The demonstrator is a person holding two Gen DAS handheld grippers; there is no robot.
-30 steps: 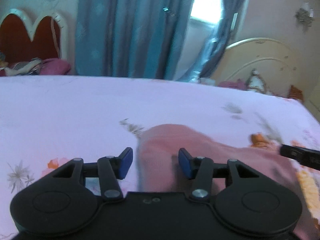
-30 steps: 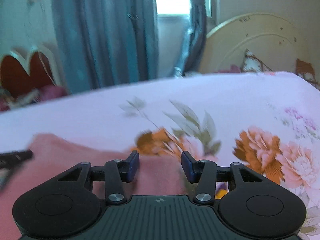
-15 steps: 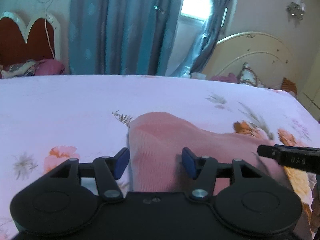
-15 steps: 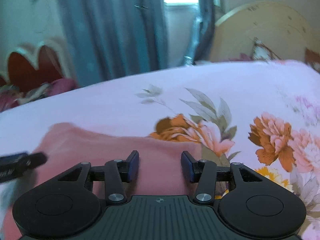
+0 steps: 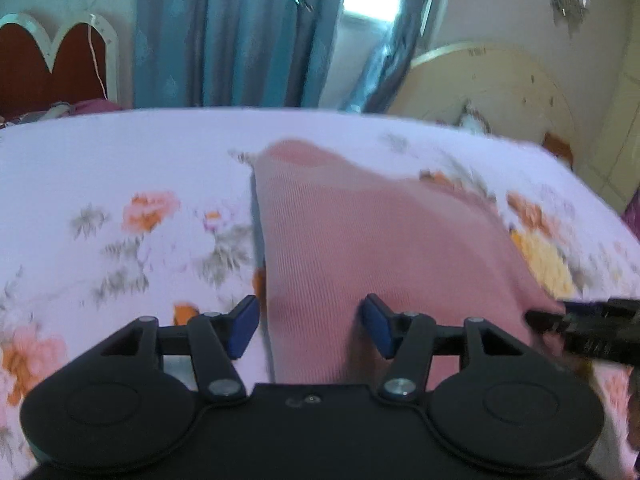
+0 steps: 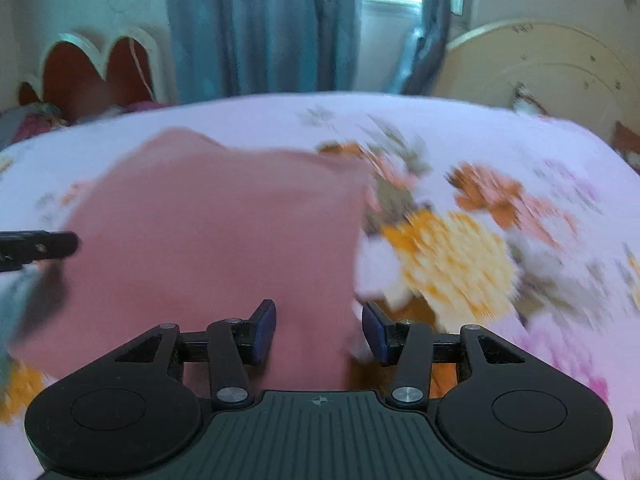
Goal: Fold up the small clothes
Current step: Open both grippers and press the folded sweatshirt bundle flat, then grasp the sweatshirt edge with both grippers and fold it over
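A small pink ribbed garment (image 5: pixel 360 248) lies spread on the floral bedsheet; it also shows in the right wrist view (image 6: pixel 224 240). My left gripper (image 5: pixel 311 328) is open, its blue-padded jaws standing either side of the garment's near left edge, above the cloth. My right gripper (image 6: pixel 319 330) is open over the garment's near right edge. The right gripper's tip (image 5: pixel 588 330) shows at the right of the left wrist view, and the left gripper's tip (image 6: pixel 40 246) at the left of the right wrist view.
The pale pink floral bedsheet (image 5: pixel 120 184) covers the bed all around. Blue curtains (image 5: pixel 240 32) and a window stand behind, a red heart-shaped headboard (image 5: pixel 52 68) at far left, a cream round headboard (image 5: pixel 500 88) at far right.
Both grippers have risen and pulled back, so more of the garment and sheet shows. The jaws have stayed open. The views are motion-blurred now.
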